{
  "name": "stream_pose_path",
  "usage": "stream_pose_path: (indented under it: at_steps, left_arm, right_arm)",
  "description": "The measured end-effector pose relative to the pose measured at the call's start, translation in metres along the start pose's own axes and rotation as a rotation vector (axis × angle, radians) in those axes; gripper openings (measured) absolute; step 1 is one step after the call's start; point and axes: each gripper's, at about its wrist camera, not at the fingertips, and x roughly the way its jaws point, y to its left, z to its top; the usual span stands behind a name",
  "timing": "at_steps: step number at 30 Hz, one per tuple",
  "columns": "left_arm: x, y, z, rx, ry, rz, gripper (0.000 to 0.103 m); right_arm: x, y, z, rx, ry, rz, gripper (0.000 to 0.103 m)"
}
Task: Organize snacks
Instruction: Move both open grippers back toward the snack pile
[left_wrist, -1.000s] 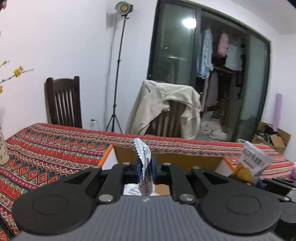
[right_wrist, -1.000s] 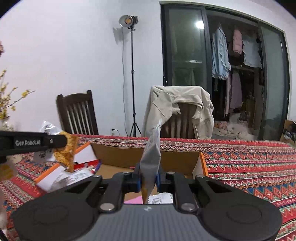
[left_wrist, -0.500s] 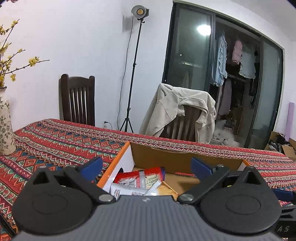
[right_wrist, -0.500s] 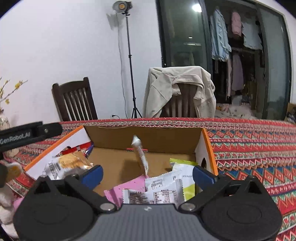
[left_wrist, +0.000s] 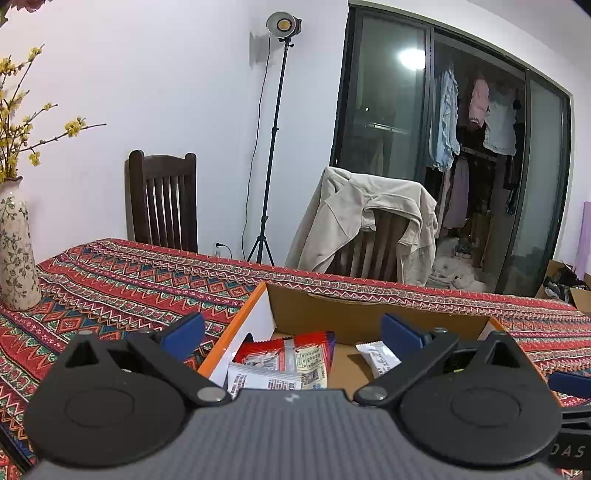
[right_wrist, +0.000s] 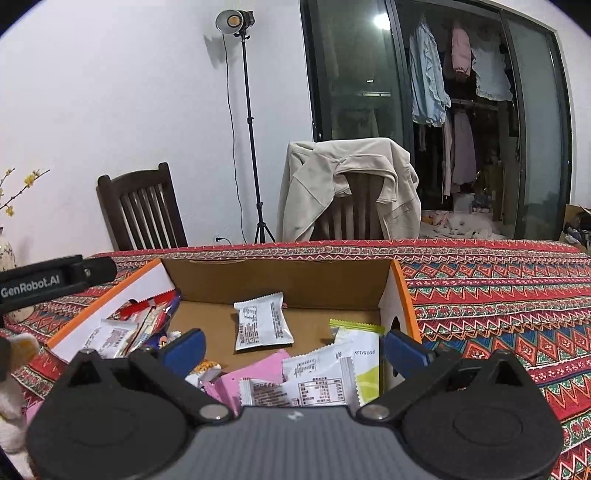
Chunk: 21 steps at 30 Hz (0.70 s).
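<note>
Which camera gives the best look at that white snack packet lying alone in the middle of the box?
The right wrist view: the white snack packet lies whole on the bare box floor. The left wrist view shows only part of it, behind a finger.

Open cardboard box (right_wrist: 280, 284), orange rim, white side walls, brown inside, centre of right wrist frame; lower centre in left wrist frame (left_wrist: 369, 314). Sits on patterned red bench. Snack packets loose inside, all lying flat or slumped:
- white packet (right_wrist: 263, 321), black print, mid-floor, slightly tilted, apart from the rest
- red packet (left_wrist: 284, 350) plus white printed ones, piled against left wall
- pink packet (right_wrist: 255, 373), lower centre, under white label-up packets (right_wrist: 317, 380)
- yellow-green packet (right_wrist: 364, 354) against right wall, partly covered
</note>
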Motion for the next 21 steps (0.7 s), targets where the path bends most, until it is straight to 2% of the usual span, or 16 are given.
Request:
stream_pose_path:
  at_steps: [2, 5, 10, 15, 21]
  left_arm:
    - [-0.010, 0.000, 0.005, -0.015, -0.011, 0.007, 0.103]
    - [-0.028, -0.001, 0.015, -0.027, -0.046, -0.015, 0.103]
    - [-0.052, -0.008, 0.028, -0.014, -0.060, -0.042, 0.103]
    - [-0.073, -0.004, 0.027, -0.011, -0.051, -0.051, 0.103]
    - [-0.099, 0.009, 0.017, -0.009, -0.041, -0.055, 0.103]
  right_arm:
    - [-0.004, 0.001, 0.001, -0.003, -0.011, -0.003, 0.103]
    - [-0.012, 0.003, 0.006, -0.007, -0.032, -0.002, 0.103]
    - [-0.035, 0.010, 0.016, -0.018, -0.054, 0.027, 0.103]
    - [-0.063, 0.014, 0.016, -0.023, -0.066, 0.043, 0.103]
    - [-0.093, 0.011, 0.001, -0.011, -0.057, 0.053, 0.103]
